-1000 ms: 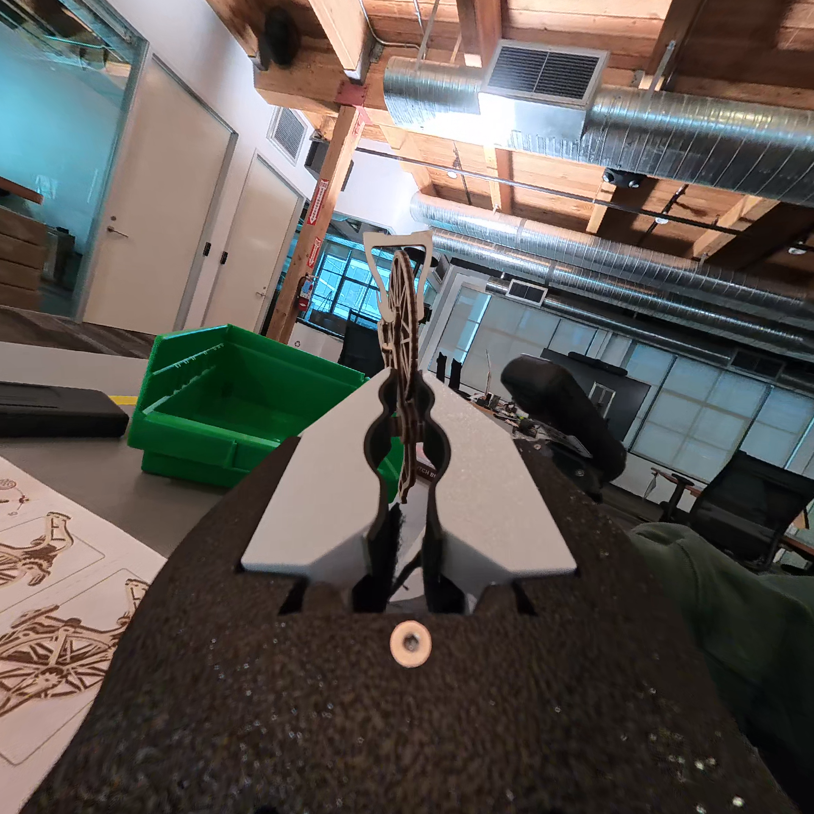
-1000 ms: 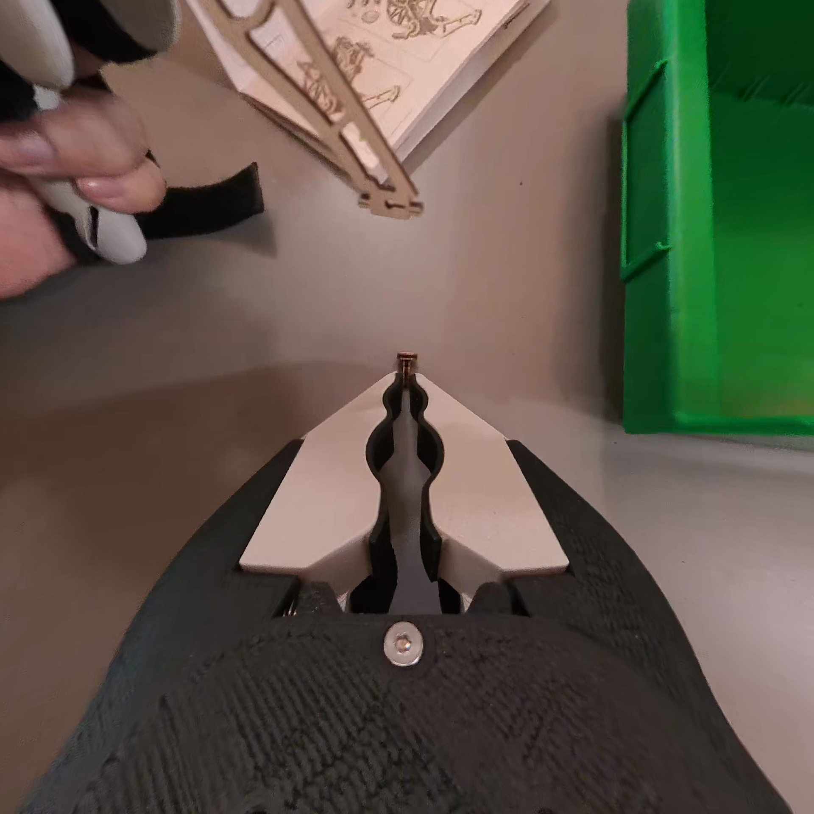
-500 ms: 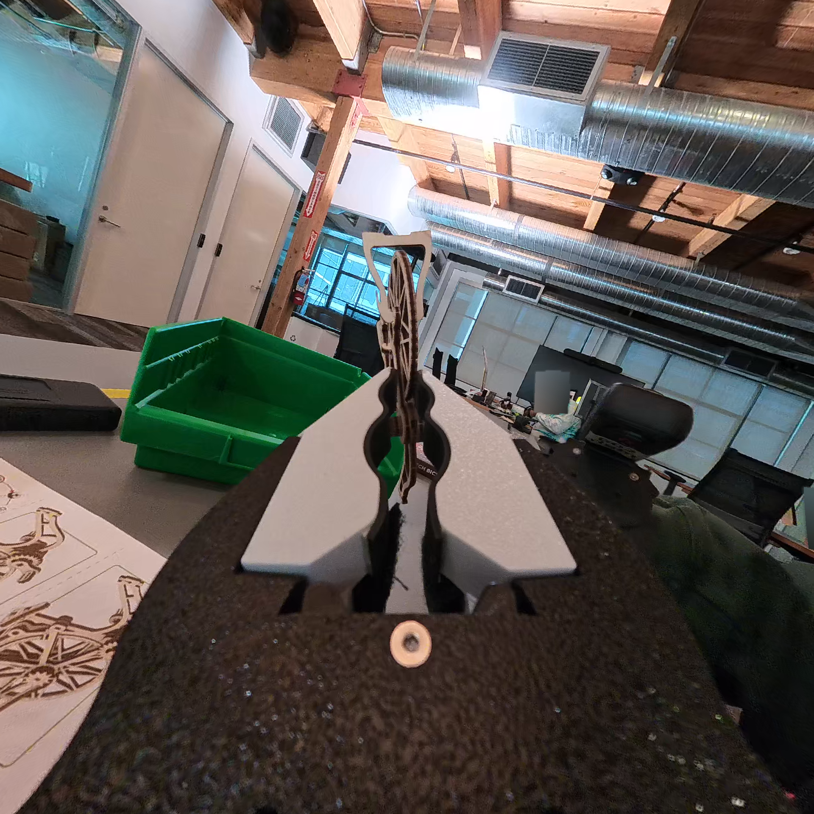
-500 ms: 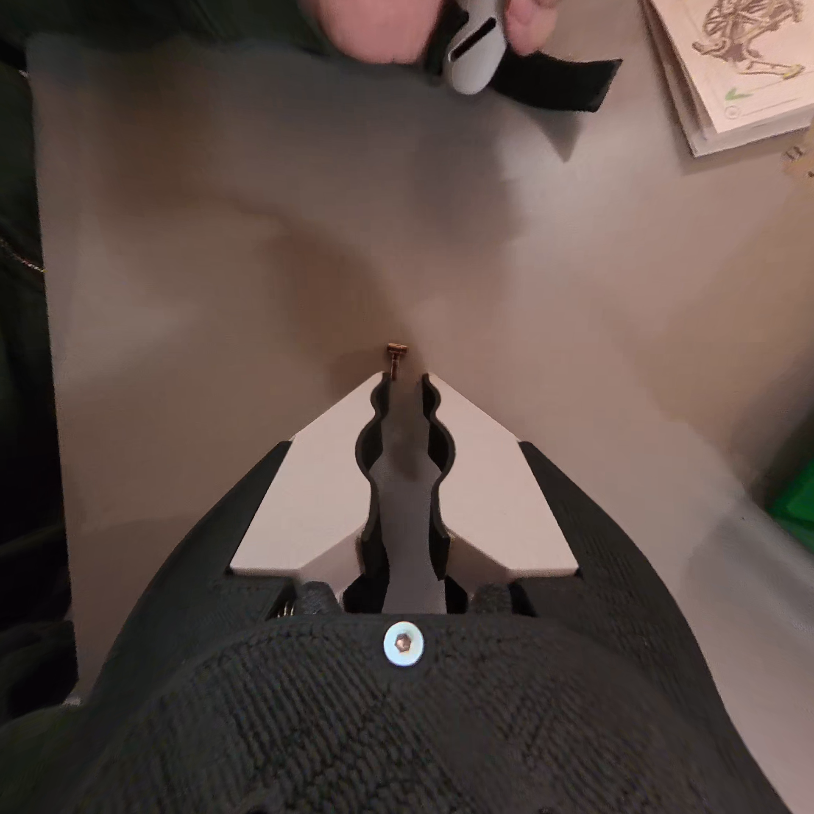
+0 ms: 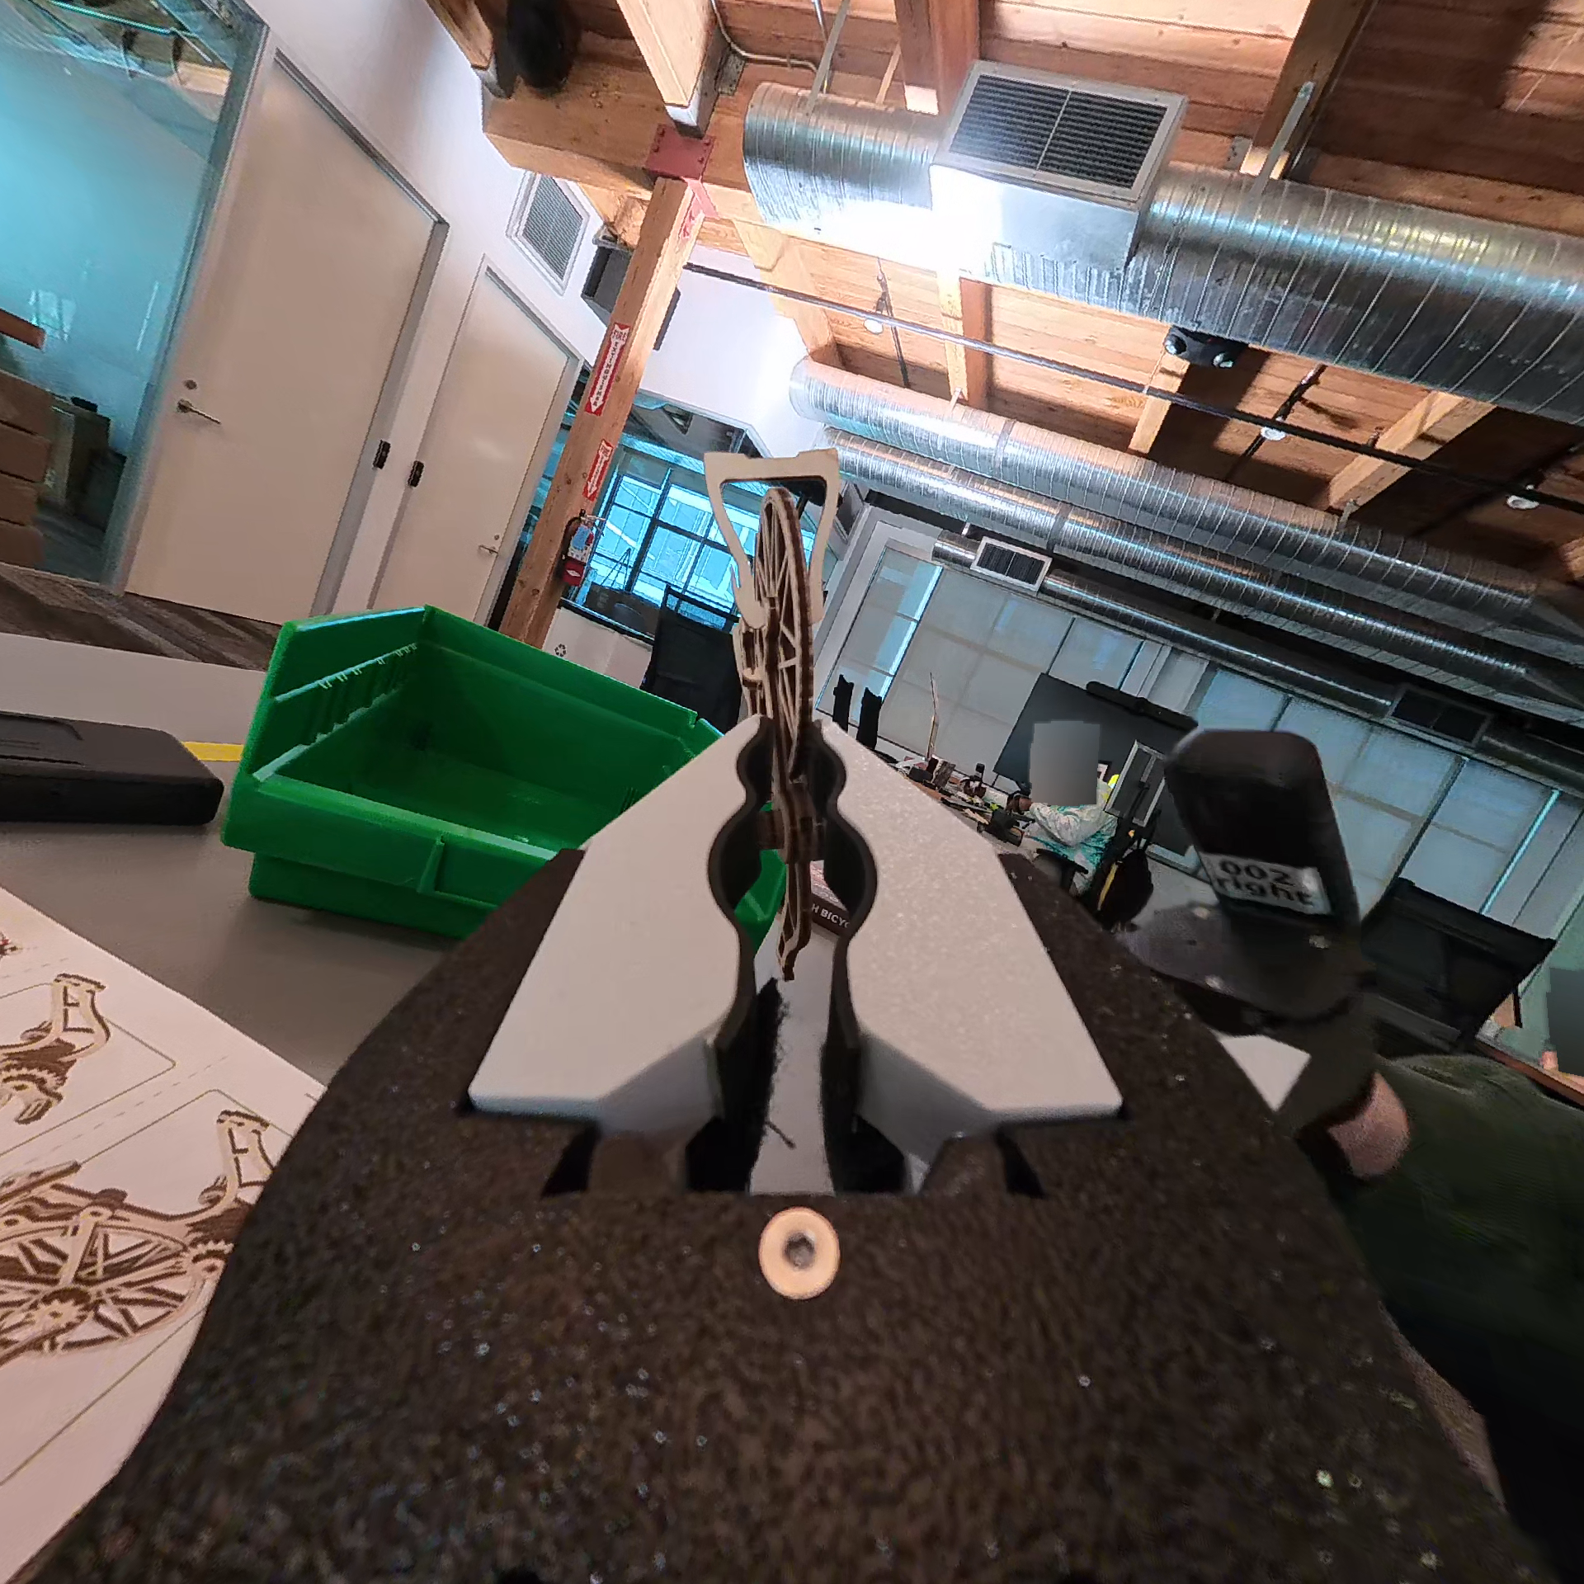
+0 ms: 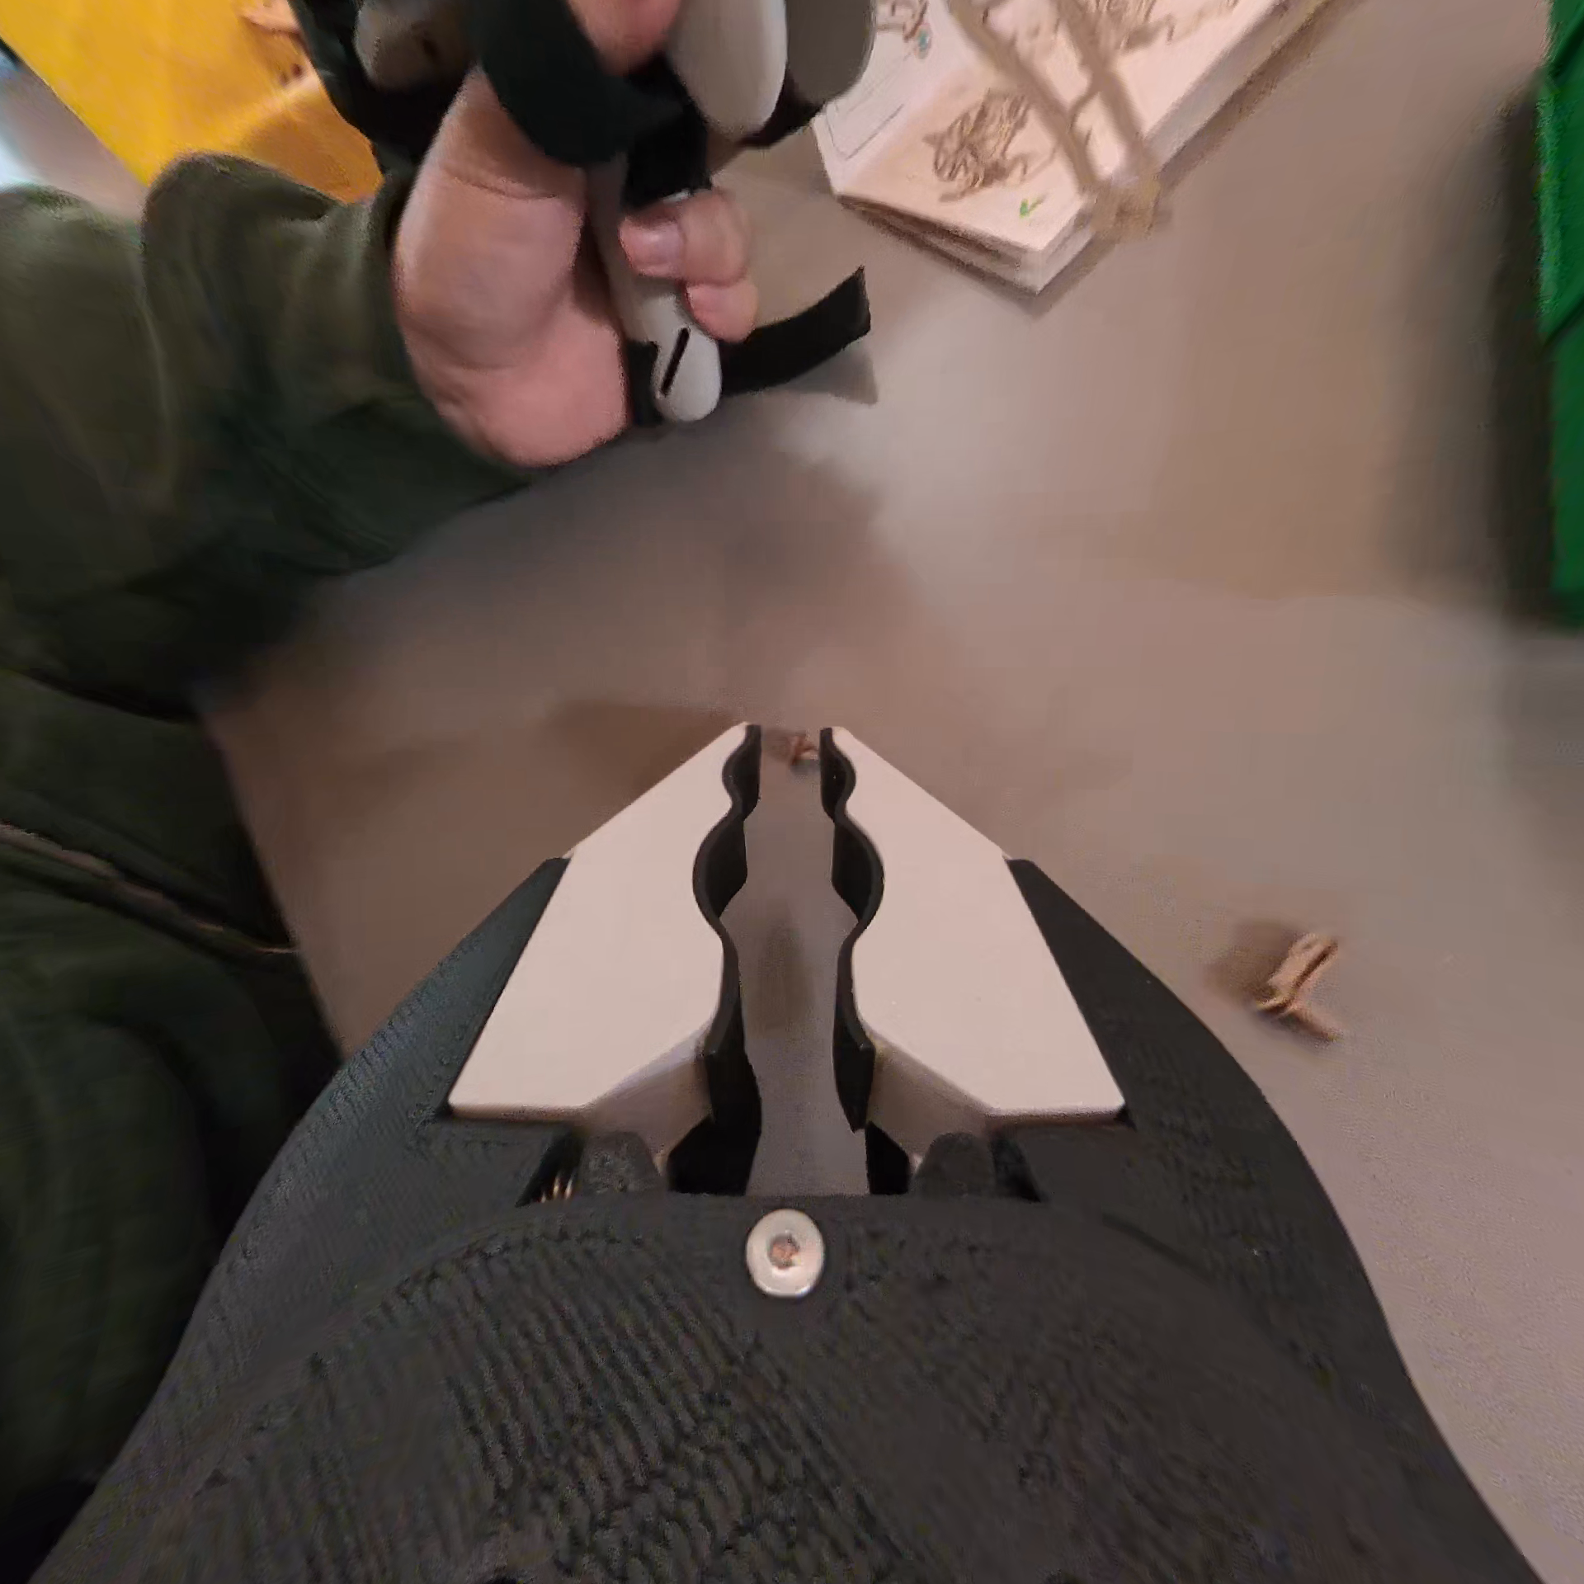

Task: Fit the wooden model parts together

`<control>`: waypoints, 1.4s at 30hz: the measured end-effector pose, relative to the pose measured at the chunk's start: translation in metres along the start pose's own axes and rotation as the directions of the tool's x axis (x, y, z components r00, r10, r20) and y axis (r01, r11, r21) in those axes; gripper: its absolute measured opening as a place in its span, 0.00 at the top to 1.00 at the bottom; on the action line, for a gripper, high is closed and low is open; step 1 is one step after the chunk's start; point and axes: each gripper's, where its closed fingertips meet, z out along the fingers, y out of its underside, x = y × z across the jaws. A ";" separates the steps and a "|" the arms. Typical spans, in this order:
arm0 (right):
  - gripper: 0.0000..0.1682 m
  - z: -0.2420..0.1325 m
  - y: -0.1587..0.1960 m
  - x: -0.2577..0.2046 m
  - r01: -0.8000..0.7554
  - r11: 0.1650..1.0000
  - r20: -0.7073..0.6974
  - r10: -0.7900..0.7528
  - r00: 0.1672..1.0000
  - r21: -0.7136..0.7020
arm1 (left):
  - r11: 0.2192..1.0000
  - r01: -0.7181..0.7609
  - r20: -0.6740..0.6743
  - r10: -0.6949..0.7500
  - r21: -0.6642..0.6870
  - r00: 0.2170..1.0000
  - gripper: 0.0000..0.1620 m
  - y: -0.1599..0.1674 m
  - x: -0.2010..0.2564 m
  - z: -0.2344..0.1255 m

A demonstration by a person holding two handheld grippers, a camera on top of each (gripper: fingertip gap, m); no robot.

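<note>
My left gripper (image 5: 789,737) is shut on a wooden spoked wheel (image 5: 784,617) that stands upright, with a pale wooden frame piece (image 5: 771,480) over its top. My right gripper (image 6: 789,737) is open, its jaws a narrow gap apart, just above the grey table (image 6: 1114,557). A small wooden pin (image 6: 801,753) lies just past its tips, not gripped. Another small wooden part (image 6: 1294,986) lies on the table to the right. The wooden frame (image 6: 1089,111) shows blurred at the top of the right wrist view.
A green bin (image 5: 446,754) stands at the left behind my left gripper and shows at the right edge of the right wrist view (image 6: 1564,257). An instruction booklet (image 5: 103,1114) (image 6: 986,171) lies on the table. A hand (image 6: 531,283) holds the left gripper's handle. A black case (image 5: 86,771) lies far left. About 15 cm separates my left fingertips from my right. Measured from the fingertips, the black case (image 5: 86,771) is 25 cm or so from the left gripper and 35 cm from the right.
My right gripper has opened and let go of the small pin, and has swung back toward the person. My left gripper still holds the wheel, barely moved.
</note>
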 end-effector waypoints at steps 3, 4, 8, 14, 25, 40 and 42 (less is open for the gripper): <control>0.92 0.003 0.015 -0.011 -0.072 0.997 -0.006 0.072 0.997 -0.032 | 1.000 0.006 0.000 -0.006 -0.002 1.000 0.97 0.001 0.000 0.000; 0.92 0.005 0.018 -0.013 -0.073 0.996 -0.016 0.072 0.997 -0.041 | 1.000 0.009 0.000 -0.009 -0.002 1.000 0.97 0.001 0.000 0.000; 0.90 0.012 0.018 -0.007 -0.071 0.997 -0.080 0.068 0.994 -0.037 | 1.000 0.010 0.001 -0.010 0.000 1.000 0.97 0.001 0.000 0.000; 0.89 0.020 0.019 -0.005 -0.051 0.997 -0.115 0.044 0.992 -0.059 | 1.000 0.009 -0.002 -0.010 -0.004 1.000 0.97 0.001 0.000 0.000; 0.87 0.030 0.010 -0.003 -0.022 0.999 -0.133 0.018 0.991 -0.028 | 1.000 0.019 -0.003 -0.019 -0.005 1.000 0.97 0.002 0.000 0.000; 0.87 0.016 0.013 0.015 -0.061 0.998 -0.168 0.057 0.984 -0.021 | 1.000 0.029 -0.003 -0.029 -0.005 1.000 0.97 0.002 -0.001 0.000; 0.87 0.017 0.014 0.017 -0.066 0.998 -0.172 0.061 0.983 -0.021 | 1.000 0.031 -0.003 -0.031 -0.005 1.000 0.97 0.002 -0.001 0.000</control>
